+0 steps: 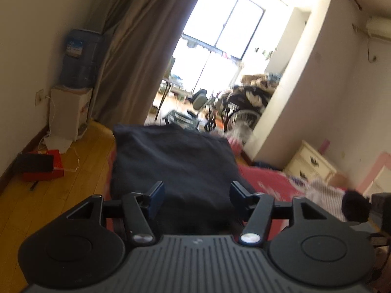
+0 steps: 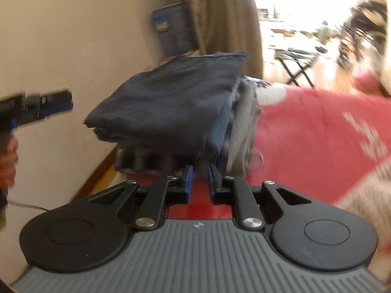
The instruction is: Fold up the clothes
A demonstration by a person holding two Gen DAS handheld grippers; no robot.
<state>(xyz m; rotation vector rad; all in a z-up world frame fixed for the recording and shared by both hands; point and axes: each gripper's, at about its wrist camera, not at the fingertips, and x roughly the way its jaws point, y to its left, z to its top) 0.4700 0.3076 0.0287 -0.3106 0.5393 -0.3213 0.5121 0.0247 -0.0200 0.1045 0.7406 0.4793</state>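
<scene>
A dark navy folded garment (image 1: 173,161) lies on the red bedcover (image 1: 266,183), straight ahead of my left gripper (image 1: 196,195). That gripper stands wide open above it, with nothing between the fingers. In the right wrist view the same garment (image 2: 166,102) tops a stack of folded clothes (image 2: 242,122) at the bed's edge. My right gripper (image 2: 200,173) sits just short of the stack. Its pads are only a narrow gap apart, and the red bedcover (image 2: 317,141) shows through that gap. The left gripper (image 2: 56,103), held by a hand (image 2: 8,156), hovers to the left of the stack.
A water dispenser (image 1: 78,58) stands against the wall by the brown curtain (image 1: 136,48). A red box (image 1: 48,168) lies on the wooden floor. A wheelchair (image 1: 242,112) stands beyond the bed. At the right are a cream nightstand (image 1: 310,166) and a striped garment (image 1: 325,195).
</scene>
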